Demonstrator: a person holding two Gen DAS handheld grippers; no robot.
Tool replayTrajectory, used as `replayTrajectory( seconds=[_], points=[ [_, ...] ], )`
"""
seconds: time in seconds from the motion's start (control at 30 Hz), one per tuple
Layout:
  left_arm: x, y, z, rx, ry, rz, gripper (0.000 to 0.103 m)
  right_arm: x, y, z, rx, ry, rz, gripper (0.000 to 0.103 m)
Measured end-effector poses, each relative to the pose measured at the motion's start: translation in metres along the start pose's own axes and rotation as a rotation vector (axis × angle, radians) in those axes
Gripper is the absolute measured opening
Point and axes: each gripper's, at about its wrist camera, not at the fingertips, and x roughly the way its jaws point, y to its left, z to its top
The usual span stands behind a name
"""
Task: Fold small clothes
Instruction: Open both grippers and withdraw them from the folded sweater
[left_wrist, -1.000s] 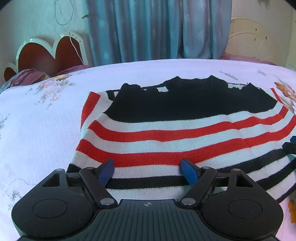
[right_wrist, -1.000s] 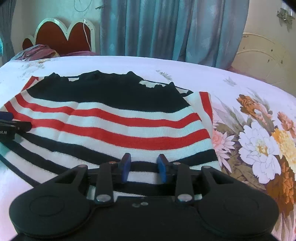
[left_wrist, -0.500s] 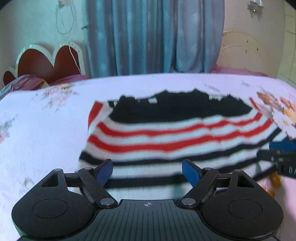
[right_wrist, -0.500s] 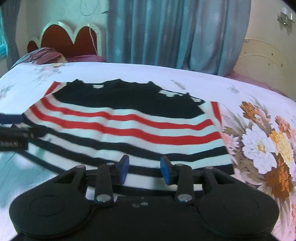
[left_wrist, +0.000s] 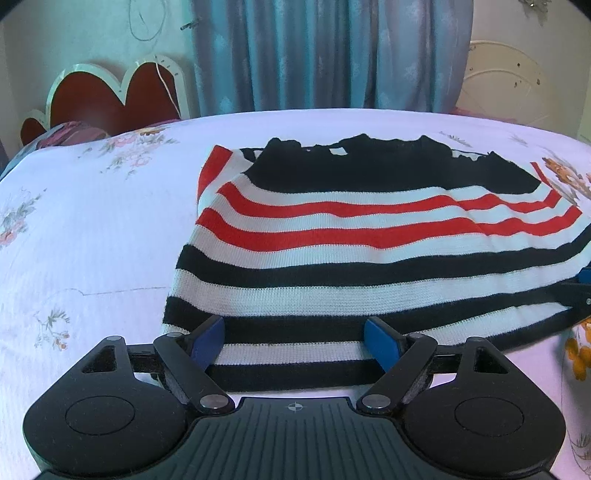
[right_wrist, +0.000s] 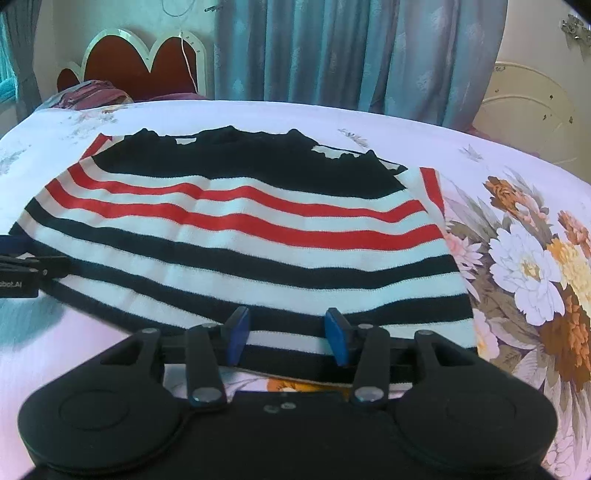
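Bed (left_wrist: 92, 236) w/ white sheet fills both views; faint small flower sprigs on the left part, big orange, white & brown blooms (right_wrist: 532, 266) on the right part. A thin crease line runs across the sheet on the left wrist view's left side. Behind the bed: blue-grey curtain (left_wrist: 325, 55) hanging in folds, pale wall. Red headboard (left_wrist: 107, 96) w/ scalloped white rim at back left, a thin white cord hanging over it; dark pink bedding bunched at its foot. Cream round-topped headboard (right_wrist: 528, 96) w/ curved trim at back right.

Sweater (left_wrist: 369, 251) lies flat on the sheet, mid-bed: black top part far from the cams, then red & white stripes, then black & white stripes, black hem edge nearest. Slight wrinkles across the red stripes.

Left gripper (left_wrist: 294, 338): blue pads wide apart, over the near-left hem, hem strip between them, pads not pressing on it. Right gripper (right_wrist: 287, 334): jaws opening, hem strip between the blue pads, no squeeze seen; hem edge near it sits a bit lifted, flower print showing under.

Writing: only on the left gripper's side, seen at the right wrist view's left edge, partly cut off, reads "bot.AI". A small round crosshair mark sits on the left gripper body. No other text legible.
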Motion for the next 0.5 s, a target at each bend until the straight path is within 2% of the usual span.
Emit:
replayTrajectory(
  seconds=[0.2, 0.3, 0.5],
  points=[
    [0.000, -0.003, 0.004, -0.012, 0.018, 0.022, 0.082, 0.001, 0.000, 0.002, -0.014, 0.010, 0.017, 0.045],
    [-0.001, -0.004, 0.004, -0.014, 0.026, 0.028, 0.083, -0.007, -0.005, 0.011, 0.022, -0.019, 0.054, 0.045],
    [0.000, -0.004, 0.005, -0.011, 0.034, 0.034, 0.083, -0.011, 0.006, 0.028, 0.016, -0.053, 0.103, 0.045]
  ],
)
